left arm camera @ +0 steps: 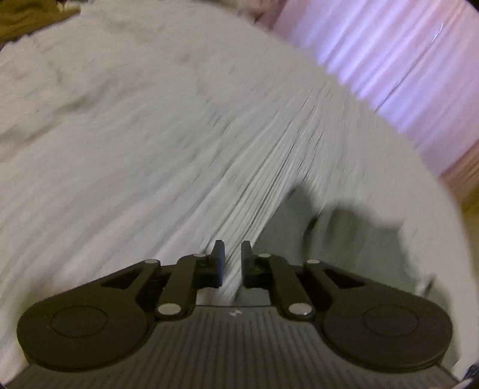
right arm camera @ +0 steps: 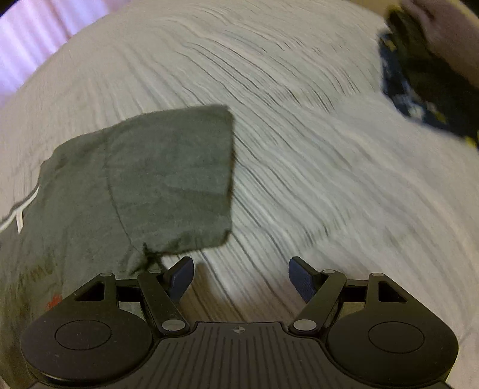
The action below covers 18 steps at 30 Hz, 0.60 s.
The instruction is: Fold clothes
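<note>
A dark grey-green garment [right arm camera: 167,179] lies flat on the white bed sheet [right arm camera: 314,179], with one squared flap folded over its body. A white strip [right arm camera: 21,209] shows at its left edge. My right gripper [right arm camera: 241,266] hovers just right of the garment's lower corner, jaws wide open with only sheet between them. In the left wrist view the same garment [left arm camera: 344,239] lies to the right of my left gripper [left arm camera: 233,248]. Its jaws stand a narrow gap apart, with bare white sheet [left arm camera: 149,149] showing between them and no cloth held. Both views are motion-blurred.
A dark patterned cloth [right arm camera: 419,89] lies at the far right of the bed. A pink pleated curtain [left arm camera: 404,68] hangs beyond the bed's edge. A brownish fabric [left arm camera: 27,18] sits at the far left corner.
</note>
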Motion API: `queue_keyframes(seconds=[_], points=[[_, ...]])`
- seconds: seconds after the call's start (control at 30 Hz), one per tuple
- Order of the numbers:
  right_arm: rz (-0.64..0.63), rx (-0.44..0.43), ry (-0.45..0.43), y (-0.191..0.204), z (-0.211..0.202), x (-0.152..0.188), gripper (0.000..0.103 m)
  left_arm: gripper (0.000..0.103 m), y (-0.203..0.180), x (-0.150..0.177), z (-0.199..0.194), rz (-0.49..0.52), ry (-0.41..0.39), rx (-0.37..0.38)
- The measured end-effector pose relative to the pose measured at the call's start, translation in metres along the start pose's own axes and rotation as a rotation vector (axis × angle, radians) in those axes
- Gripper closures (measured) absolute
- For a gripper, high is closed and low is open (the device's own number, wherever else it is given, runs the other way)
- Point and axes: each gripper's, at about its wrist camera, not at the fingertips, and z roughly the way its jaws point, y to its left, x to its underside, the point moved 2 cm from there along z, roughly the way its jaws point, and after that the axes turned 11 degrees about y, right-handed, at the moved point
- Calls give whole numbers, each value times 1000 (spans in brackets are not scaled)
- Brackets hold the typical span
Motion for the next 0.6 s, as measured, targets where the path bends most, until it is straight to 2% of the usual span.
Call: queue_keyframes(seconds=[0.03,0.07,0.17,0.23,0.3,0.33,0.37,0.5,0.53,0.6], points=[[-3,-1,1,0,1,-2,29,68,-7,-13,7,30,14,27],[-2,-4,3,0,3,-4,29,63,-15,-26,15,63,32,53],[28,-31,16,-2,8,-8,29,60,-37,-53,51,208,111,78],[41,-43,20,-1,9,-9,29,60,-51,-61,80,280,168,53],[39,-39,22,-2,11,-10,29,81,-58,-59,101,327,213,40],[37,-36,23,-3,12,-10,29,102,-59,-57,104,327,209,32],[35,-34,24,-3,13,-10,29,103,-60,-55,105,325,202,23],[44,-27,24,-11,15,-13,29,103,-39,-47,55,225,-90,-4],[48,-26,26,-12,16,-13,29,103,-29,-44,47,182,-122,-36],[55,-25,30,-14,19,-15,29,103,-13,-37,53,155,-92,-120]])
